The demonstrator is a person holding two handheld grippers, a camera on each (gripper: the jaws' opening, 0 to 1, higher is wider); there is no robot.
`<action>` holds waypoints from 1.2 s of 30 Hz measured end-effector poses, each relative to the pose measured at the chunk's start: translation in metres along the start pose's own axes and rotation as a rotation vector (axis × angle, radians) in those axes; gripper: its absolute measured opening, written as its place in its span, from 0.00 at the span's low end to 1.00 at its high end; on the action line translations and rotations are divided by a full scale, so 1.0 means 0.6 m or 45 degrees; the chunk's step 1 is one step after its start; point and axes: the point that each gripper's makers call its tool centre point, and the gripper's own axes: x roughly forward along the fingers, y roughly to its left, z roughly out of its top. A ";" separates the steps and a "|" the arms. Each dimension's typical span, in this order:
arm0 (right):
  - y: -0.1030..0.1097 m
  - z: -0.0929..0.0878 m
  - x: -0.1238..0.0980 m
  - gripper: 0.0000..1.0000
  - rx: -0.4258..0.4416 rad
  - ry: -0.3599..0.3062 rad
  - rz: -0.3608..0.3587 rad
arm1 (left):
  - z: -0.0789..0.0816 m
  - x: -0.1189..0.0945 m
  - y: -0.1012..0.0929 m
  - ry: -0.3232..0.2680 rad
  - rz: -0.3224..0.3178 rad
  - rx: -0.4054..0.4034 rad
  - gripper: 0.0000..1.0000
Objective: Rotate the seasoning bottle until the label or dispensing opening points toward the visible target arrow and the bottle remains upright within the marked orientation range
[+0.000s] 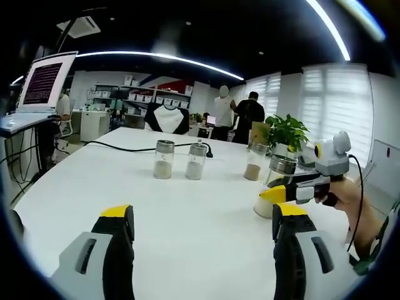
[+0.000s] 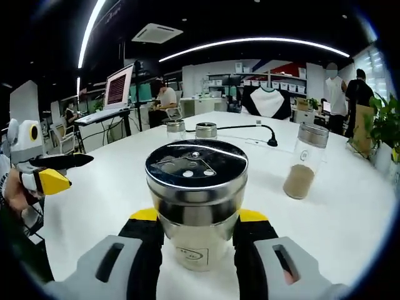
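- Surface, white, carries four seasoning bottles.
- Right gripper is closed around the nearest seasoning bottle, upright, shaker lid on top.
- Left gripper hovers with jaws wide apart, holding nothing.

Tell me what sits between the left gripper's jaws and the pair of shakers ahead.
Nothing: in the left gripper view, bare white table runs from the left gripper to the two shakers.

Bare white table ahead of left tongs, two jars beyond, black cable behind
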 end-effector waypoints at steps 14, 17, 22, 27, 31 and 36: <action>-0.007 -0.002 0.001 0.42 0.058 0.026 -0.103 | 0.000 0.000 0.002 0.000 0.000 -0.001 0.96; -0.009 -0.003 0.001 0.42 0.075 0.032 -0.131 | 0.001 0.000 0.003 -0.002 0.001 -0.005 0.96; -0.010 -0.003 0.002 0.42 0.089 0.031 -0.161 | 0.000 0.000 0.005 0.000 0.002 -0.003 0.96; -0.011 -0.003 0.003 0.42 0.105 0.035 -0.190 | 0.000 0.002 0.003 0.000 -0.003 -0.004 0.96; -0.012 -0.003 0.003 0.42 0.107 0.034 -0.201 | 0.001 0.002 0.003 -0.002 -0.004 -0.006 0.96; -0.012 -0.004 0.003 0.42 0.115 0.035 -0.206 | -0.001 0.003 0.003 0.004 -0.005 -0.005 0.96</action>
